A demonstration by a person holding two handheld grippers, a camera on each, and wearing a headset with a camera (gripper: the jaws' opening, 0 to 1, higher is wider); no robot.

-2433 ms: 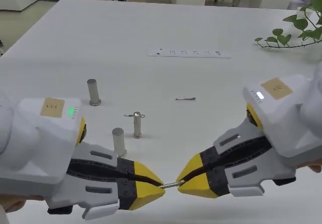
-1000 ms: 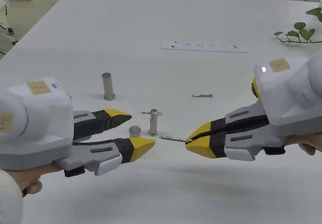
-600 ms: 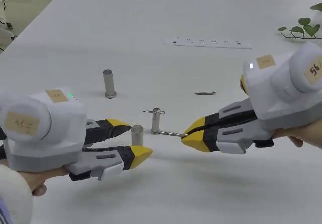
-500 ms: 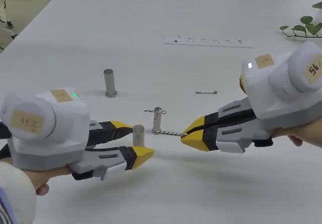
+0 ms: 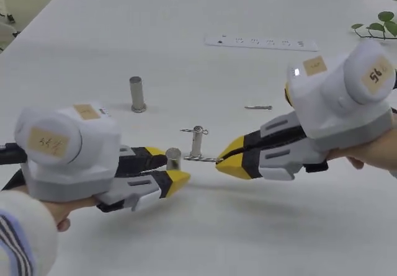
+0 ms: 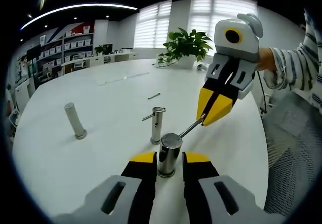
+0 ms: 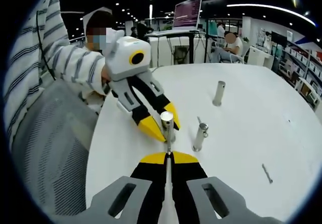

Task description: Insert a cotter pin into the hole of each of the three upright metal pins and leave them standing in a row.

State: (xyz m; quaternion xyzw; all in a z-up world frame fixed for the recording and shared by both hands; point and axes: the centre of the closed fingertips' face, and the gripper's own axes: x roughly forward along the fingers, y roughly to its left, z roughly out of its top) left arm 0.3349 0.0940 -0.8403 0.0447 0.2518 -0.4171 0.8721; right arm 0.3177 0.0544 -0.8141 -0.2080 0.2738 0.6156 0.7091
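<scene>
Three metal pins stand upright on the white table. My left gripper (image 5: pixel 172 164) (image 6: pixel 169 158) is shut on the near pin (image 5: pixel 173 158) (image 6: pixel 168 152) (image 7: pixel 167 123), a jaw on each side. My right gripper (image 5: pixel 223 161) (image 7: pixel 168 156) is shut on a cotter pin (image 5: pixel 201 159) (image 6: pixel 190 128), whose tip points at the near pin's upper part. The middle pin (image 5: pixel 197 141) (image 6: pixel 157 123) (image 7: pixel 200 136) has a cotter pin through its top. The far pin (image 5: pixel 137 94) (image 6: pixel 75 121) (image 7: pixel 219 93) stands alone. A loose cotter pin (image 5: pixel 258 107) (image 6: pixel 154 96) (image 7: pixel 267 173) lies flat beyond.
A white power strip (image 5: pixel 260 42) lies at the far side of the table. A potted plant (image 5: pixel 375 28) (image 6: pixel 186 45) stands at the far right. In the right gripper view a person's striped sleeve (image 7: pixel 70 68) is at the left, with desks and people behind.
My left gripper's jaws have closed in around the near pin. My right gripper has carried the cotter pin leftward until its tip reaches that pin.
</scene>
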